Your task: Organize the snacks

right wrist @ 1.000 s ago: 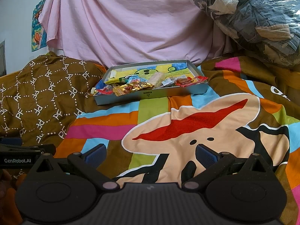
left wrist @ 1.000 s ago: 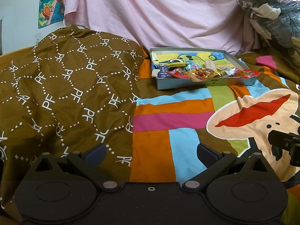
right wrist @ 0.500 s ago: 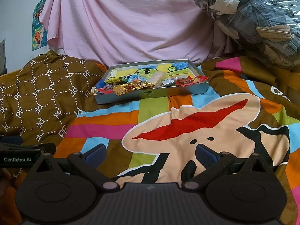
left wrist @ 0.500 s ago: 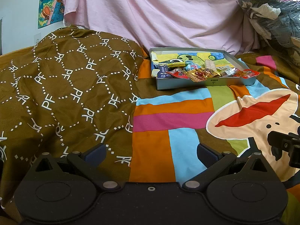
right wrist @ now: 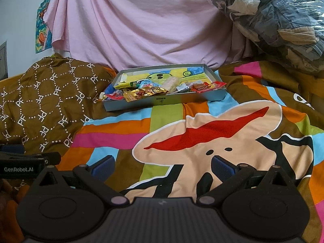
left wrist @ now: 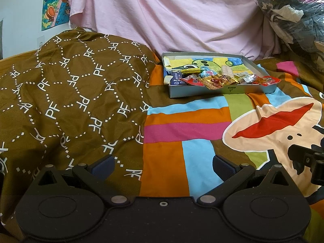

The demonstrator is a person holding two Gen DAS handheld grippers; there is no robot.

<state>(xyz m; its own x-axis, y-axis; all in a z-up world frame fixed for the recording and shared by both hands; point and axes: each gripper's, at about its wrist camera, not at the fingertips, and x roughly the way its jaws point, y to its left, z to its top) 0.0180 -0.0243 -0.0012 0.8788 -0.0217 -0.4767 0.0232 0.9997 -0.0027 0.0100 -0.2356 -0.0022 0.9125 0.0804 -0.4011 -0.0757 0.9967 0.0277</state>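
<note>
Both grippers, left gripper (left wrist: 163,165) and right gripper (right wrist: 162,165), are held spread and empty, well short of the tray (right wrist: 182,99); snacks (right wrist: 145,91) are seen piled inside it, apparently gathered.

Home bedroom – patterned bedspread (left wrist: 182,133), draped pink sheet (right wrist: 141,24), wall poster (left wrist: 53,2)

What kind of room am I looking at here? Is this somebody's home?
Most likely a bedroom at home. The work surface is a bed spread with a colourful cartoon bedcover, a clear plastic bag of folded clothes is piled at the back, and a cartoon poster hangs on the wall. The tray of snacks rests on the bed.
</note>
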